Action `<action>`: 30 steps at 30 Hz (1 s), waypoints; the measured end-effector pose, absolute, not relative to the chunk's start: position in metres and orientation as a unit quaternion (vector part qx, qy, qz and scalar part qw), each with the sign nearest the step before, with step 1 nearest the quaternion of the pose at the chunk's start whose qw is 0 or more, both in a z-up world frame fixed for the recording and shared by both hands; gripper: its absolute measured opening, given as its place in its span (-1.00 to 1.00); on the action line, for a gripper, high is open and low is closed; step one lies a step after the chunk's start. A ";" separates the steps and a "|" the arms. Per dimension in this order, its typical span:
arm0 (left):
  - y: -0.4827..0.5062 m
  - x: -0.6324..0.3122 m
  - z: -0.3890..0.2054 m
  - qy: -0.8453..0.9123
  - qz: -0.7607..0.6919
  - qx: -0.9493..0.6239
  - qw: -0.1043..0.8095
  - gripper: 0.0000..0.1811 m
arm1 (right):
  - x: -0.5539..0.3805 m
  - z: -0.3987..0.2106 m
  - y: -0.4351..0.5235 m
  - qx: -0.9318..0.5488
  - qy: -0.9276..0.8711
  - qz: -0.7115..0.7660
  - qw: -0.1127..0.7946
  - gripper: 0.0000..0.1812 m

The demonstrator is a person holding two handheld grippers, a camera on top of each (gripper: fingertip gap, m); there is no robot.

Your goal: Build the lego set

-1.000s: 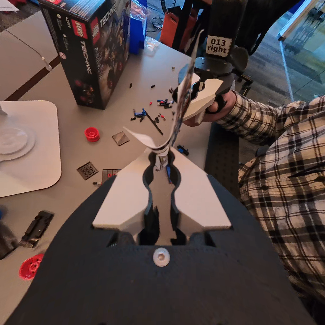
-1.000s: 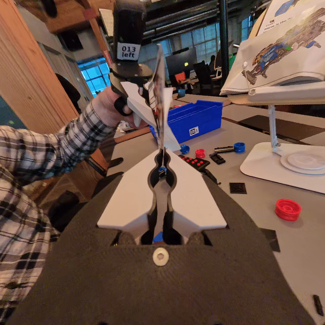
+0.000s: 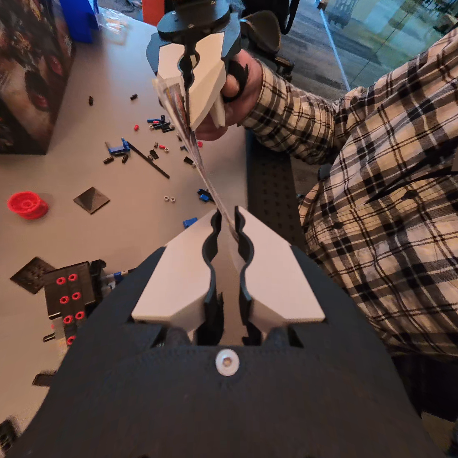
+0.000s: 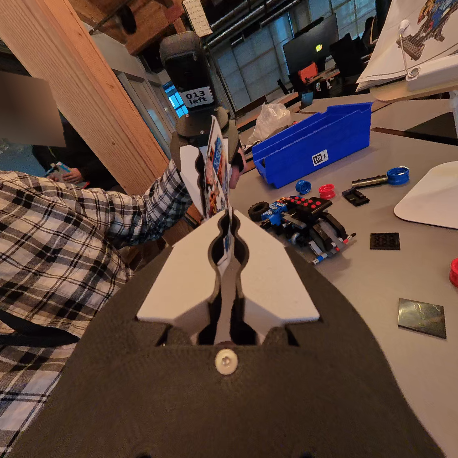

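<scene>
1. The right gripper (image 4: 229, 215) has its jaws pressed together on the lower end of the sticker sheet (image 4: 215, 173). The printed sheet stands up out of the tips, held in the air over the surface's (image 3: 111, 235) edge nearest the person.
2. The left gripper (image 3: 227, 213) now has its jaws a little apart. The sheet runs between them and lies against one jaw, with no firm pinch showing. A second ago these jaws were closed on a sheet that curled and folded between the two tools; now it is drawn out straight and the tools are farther apart.
3. My reading is that the sheet has been flattened and the left tool is letting go or regripping. That would suit peeling a sticker next, a step not yet begun.
4. Below them on the surface, well in from the near edge, sits the partly built Lego vehicle (image 4: 304, 223), black and blue with red pins on top. It already bears some stickers.
5. Black square tiles (image 4: 421, 317) lie near it, and a red wheel hub (image 3: 27, 204) lies apart.
6. Small loose pieces (image 3: 158, 124) are scattered farther in.
7. Toward the far edge are a blue bin (image 4: 309, 148) and the set's box (image 3: 24, 74).
8. The instruction booklet (image 4: 409, 37) stands propped on a stand at the far corner.
</scene>
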State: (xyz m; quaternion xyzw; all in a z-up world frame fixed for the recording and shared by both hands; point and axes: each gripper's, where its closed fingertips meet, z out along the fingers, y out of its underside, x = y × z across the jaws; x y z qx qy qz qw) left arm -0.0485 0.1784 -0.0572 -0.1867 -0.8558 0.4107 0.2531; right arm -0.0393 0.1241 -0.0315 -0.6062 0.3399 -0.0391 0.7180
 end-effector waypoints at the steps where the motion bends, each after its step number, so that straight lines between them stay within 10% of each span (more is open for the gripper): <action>1: 0.177 -0.049 -0.057 -0.852 0.418 -0.185 0.255 -0.82 | -0.039 -0.032 0.124 -0.607 0.341 -0.039 0.717 -1.00; 22: 0.152 -0.054 -0.046 -0.769 0.559 -0.162 0.264 -1.00 | -0.040 -0.049 0.135 -0.662 0.341 -0.065 0.665 -1.00; 30: 0.143 -0.027 -0.029 -0.719 0.639 -0.071 0.265 -1.00 | -0.022 -0.020 0.085 -0.643 0.362 -0.364 0.568 -0.83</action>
